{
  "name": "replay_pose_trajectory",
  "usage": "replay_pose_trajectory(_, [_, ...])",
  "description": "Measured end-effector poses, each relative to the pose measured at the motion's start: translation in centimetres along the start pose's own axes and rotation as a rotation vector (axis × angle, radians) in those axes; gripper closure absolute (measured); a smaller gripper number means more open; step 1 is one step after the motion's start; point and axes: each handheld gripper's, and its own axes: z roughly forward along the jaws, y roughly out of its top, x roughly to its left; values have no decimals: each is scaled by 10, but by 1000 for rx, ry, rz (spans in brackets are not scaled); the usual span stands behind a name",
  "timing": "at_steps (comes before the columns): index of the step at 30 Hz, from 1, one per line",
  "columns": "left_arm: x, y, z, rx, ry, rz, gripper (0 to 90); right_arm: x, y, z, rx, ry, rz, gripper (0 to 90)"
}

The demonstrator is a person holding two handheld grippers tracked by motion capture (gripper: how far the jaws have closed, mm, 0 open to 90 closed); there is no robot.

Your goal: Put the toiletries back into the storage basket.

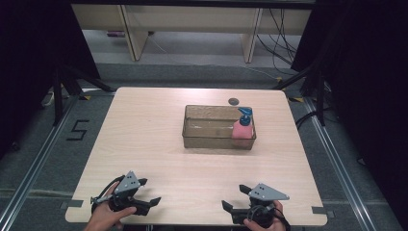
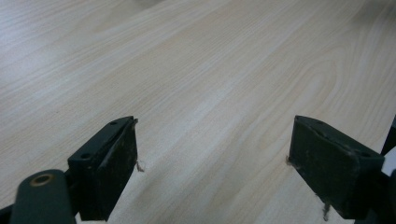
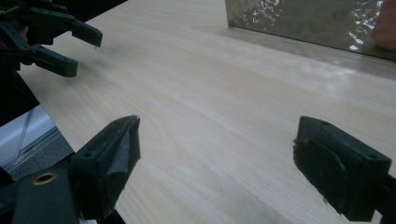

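Two hand-held grippers are seen low over the near edge of a pale wood-grain table (image 1: 159, 139), the left gripper (image 1: 150, 191) and right gripper (image 1: 234, 197) angled toward each other. Their blocky black jaws are spread wide, with nothing held between them. A pink bottle (image 1: 243, 129) with a blue pump top is stood upright at the right end of a clear plastic tub (image 1: 217, 139), well apart from both grippers.

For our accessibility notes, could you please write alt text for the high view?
A person's hands hold the left gripper and right gripper, both open and holding nothing, at the near edge of a light wooden table. Farther back, right of centre, a clear bin holds a pink bottle with a blue pump at its right end.
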Motion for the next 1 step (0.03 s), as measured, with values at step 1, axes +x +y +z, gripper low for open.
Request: replay_pose_trajectory(1, [0,0,0,0,0,0,149,-2,0,1,-17,-2,-22,156])
